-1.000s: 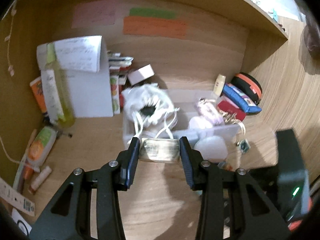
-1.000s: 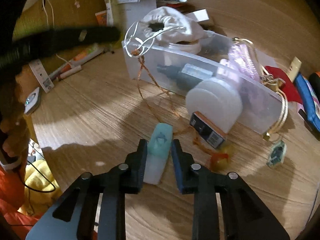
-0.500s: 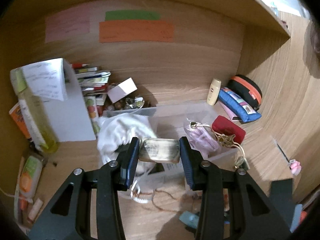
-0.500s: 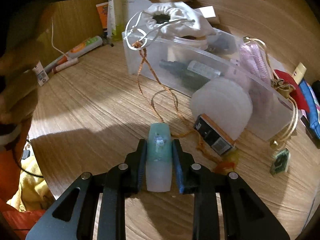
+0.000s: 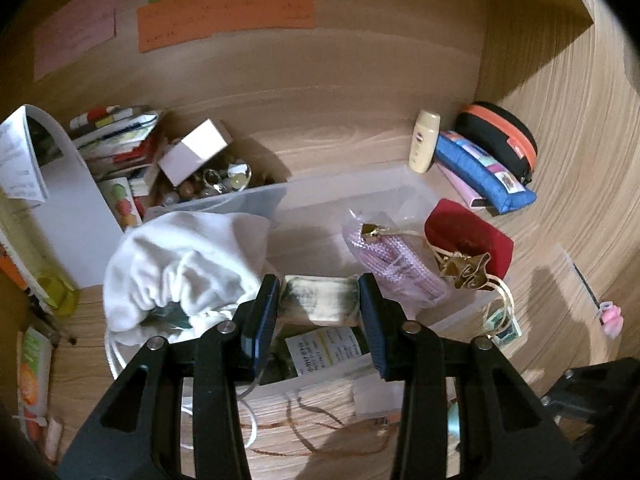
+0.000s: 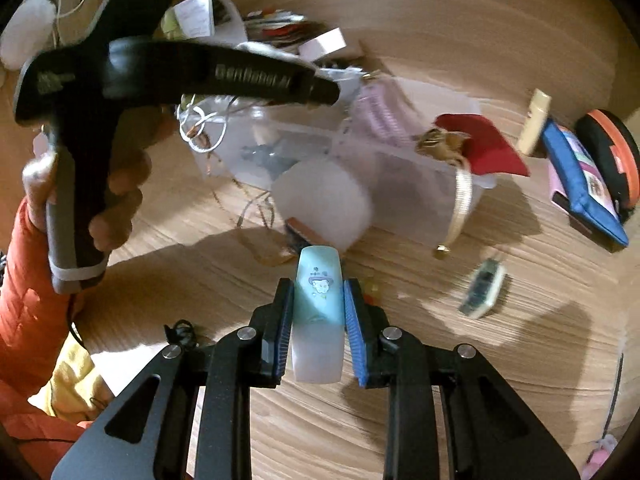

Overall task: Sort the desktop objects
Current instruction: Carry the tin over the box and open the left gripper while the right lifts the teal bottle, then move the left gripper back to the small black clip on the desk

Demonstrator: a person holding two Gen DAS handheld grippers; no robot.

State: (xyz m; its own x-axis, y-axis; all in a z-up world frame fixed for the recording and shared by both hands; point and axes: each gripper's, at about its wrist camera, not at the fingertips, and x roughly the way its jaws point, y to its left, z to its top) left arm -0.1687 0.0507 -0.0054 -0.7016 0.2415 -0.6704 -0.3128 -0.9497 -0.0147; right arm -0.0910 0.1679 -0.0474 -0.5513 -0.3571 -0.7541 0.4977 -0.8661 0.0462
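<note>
My left gripper (image 5: 319,300) is shut on a small worn beige-and-green block (image 5: 319,299), held over the clear plastic bin (image 5: 352,190). Inside the bin lie a white drawstring bag (image 5: 180,264), a pink woven pouch (image 5: 394,264) and a labelled dark bottle (image 5: 324,352). My right gripper (image 6: 319,300) is shut on a pale teal tube with a cartoon print (image 6: 319,312), lifted above the wooden desk in front of the bin (image 6: 400,176). In the right wrist view a hand in an orange sleeve holds the left gripper's handle (image 6: 80,184) at the left.
A red pouch (image 5: 468,238) hangs on the bin's right rim. A blue pencil case (image 5: 484,170), black-and-orange case (image 5: 500,140) and cream bottle (image 5: 424,140) sit at the back right. Books, a white box and beads (image 5: 192,152) crowd the back left. A brown cord (image 5: 320,436) trails on the desk.
The left gripper moved forward with its block, from short of the bin to over its inside. The right gripper closed on the teal tube and lifted it off the desk.
</note>
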